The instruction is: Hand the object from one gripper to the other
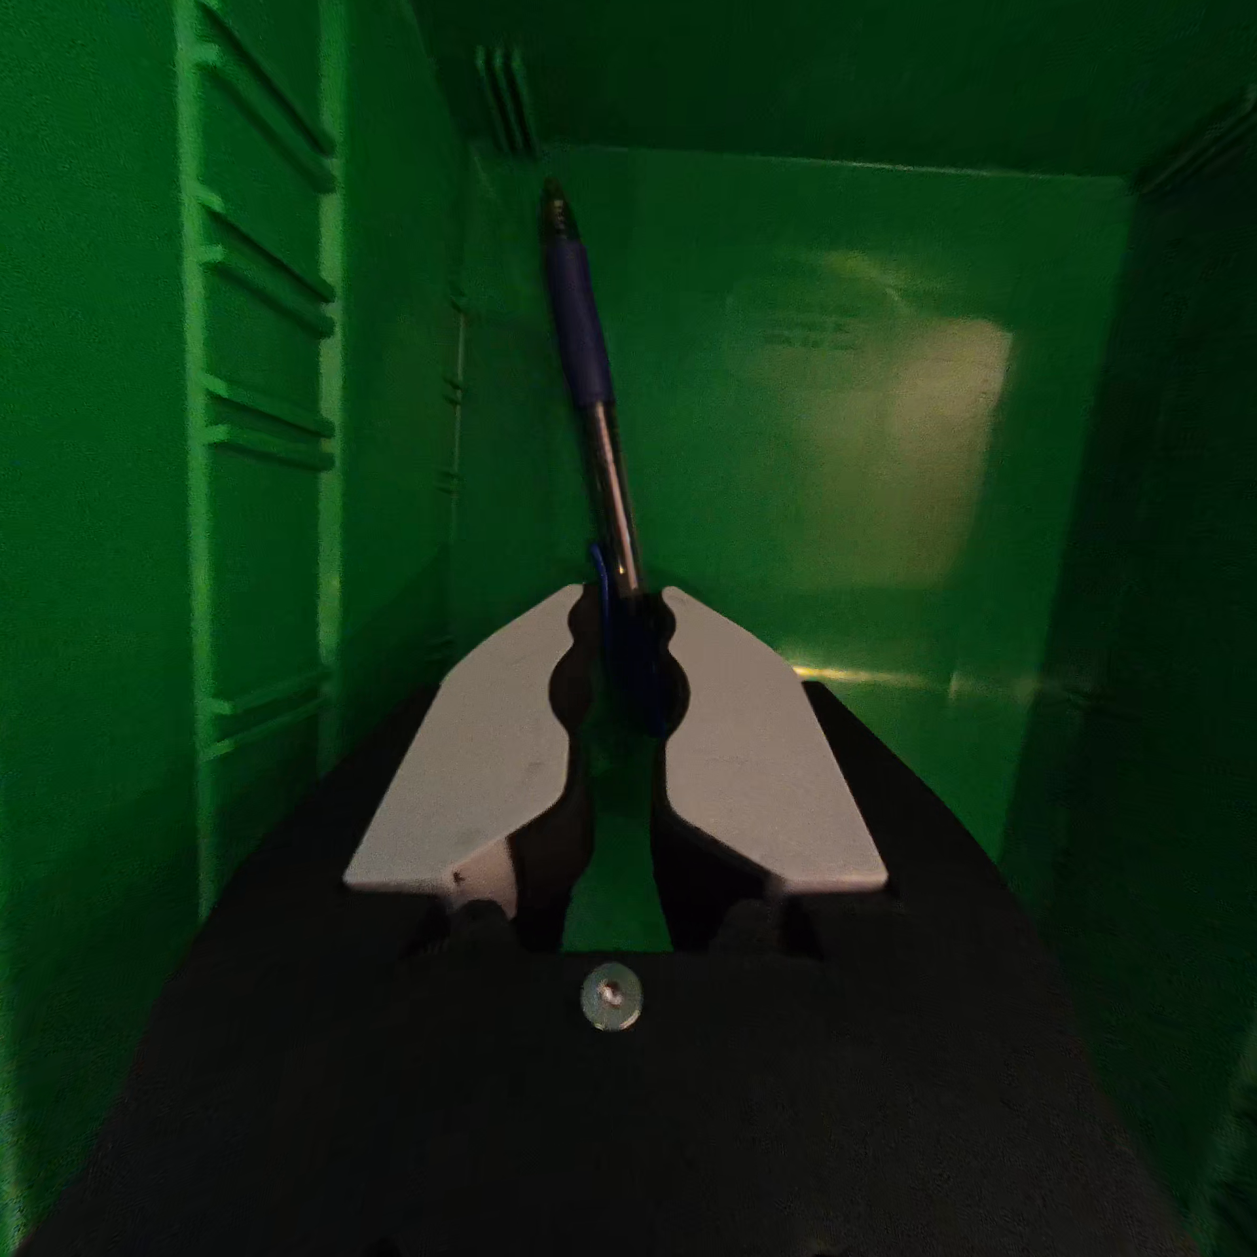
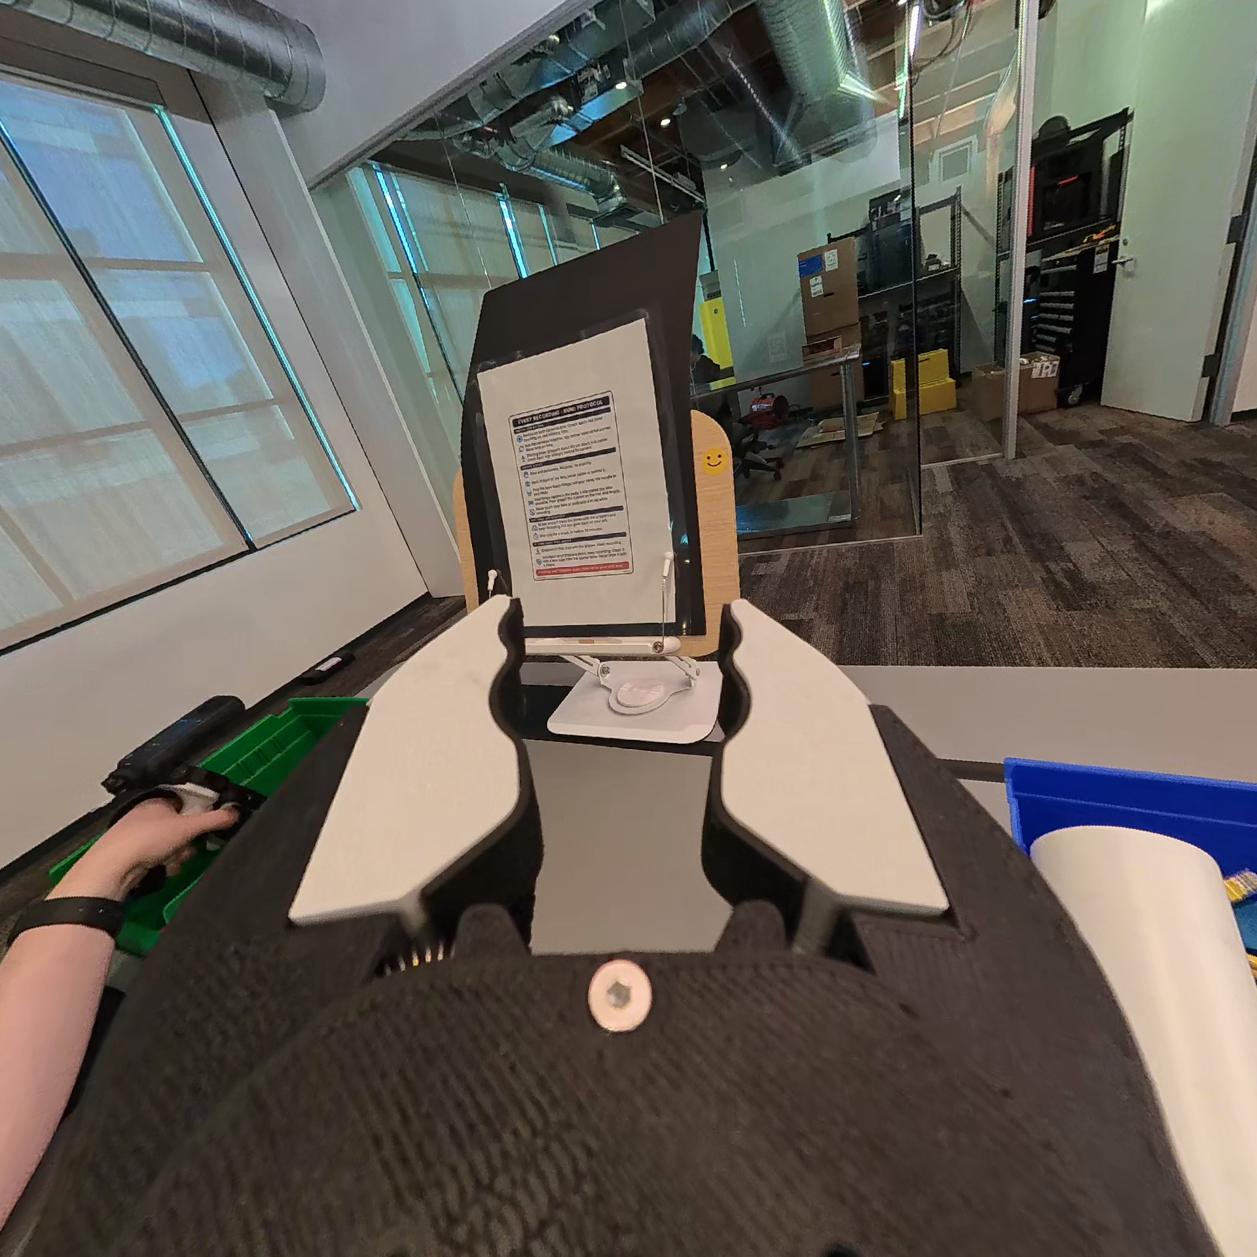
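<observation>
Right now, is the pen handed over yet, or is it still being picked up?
Not handed over yet. Done: the left gripper is down inside the green bin and its fingers look closed on the clip end of the pen. In hand: getting the pen out of the bin. Left: the pass itself, since the right gripper is open and empty above the table.

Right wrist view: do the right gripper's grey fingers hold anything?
No: the right gripper is open, and nothing lies between its grey fingers.
</observation>
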Tool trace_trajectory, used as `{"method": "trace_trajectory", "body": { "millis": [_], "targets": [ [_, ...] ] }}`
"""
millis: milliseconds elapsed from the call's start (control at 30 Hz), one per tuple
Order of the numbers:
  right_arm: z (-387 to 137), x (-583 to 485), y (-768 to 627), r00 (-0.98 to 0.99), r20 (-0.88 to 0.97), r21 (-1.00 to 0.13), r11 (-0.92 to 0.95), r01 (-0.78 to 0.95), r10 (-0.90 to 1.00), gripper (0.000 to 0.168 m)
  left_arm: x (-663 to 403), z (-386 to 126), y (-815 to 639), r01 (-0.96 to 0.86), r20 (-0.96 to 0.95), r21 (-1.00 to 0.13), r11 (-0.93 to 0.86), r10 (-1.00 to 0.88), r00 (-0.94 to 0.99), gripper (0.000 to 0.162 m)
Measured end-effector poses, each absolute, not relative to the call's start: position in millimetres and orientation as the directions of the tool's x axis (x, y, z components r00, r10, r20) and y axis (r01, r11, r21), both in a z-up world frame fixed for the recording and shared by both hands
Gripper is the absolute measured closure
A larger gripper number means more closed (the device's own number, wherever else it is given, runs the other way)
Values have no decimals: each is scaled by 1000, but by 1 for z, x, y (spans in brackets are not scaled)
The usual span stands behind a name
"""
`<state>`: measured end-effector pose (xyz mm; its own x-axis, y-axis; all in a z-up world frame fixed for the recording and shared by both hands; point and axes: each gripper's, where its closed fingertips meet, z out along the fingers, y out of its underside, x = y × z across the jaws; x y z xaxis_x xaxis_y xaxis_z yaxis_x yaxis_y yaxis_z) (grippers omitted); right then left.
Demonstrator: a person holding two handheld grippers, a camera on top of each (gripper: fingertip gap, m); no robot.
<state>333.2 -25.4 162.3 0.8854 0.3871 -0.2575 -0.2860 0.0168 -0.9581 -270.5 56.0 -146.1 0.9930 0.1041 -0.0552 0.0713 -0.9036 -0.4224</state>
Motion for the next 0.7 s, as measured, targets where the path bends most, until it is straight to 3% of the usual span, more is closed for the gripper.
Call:
{"method": "trace_trajectory", "body": {
  "millis": [133,267,400,567,700],
  "targets": [
    [162,330,-24,885,-253,-960,11,-279,391,113,-247,-131,61,158,166,-433,-887,94,982,148],
    [163,325,-23,882,-246,-962,10,-273,402,113,-229,-74,67,191,309,-587,-786,1,951,149],
    [163,313,-18,869,-235,-966,-3,-259,435,113,-188,4,59,225,472,-732,-642,-240,848,149],
    [168,269,-14,816,-188,-977,-17,-213,547,113,-122,88,33,234,487,-857,-459,-573,659,149],
    [193,183,-47,542,-170,-966,-31,-256,823,113,-57,131,-5,169,406,-913,-371,-788,463,149]
  ]
}}
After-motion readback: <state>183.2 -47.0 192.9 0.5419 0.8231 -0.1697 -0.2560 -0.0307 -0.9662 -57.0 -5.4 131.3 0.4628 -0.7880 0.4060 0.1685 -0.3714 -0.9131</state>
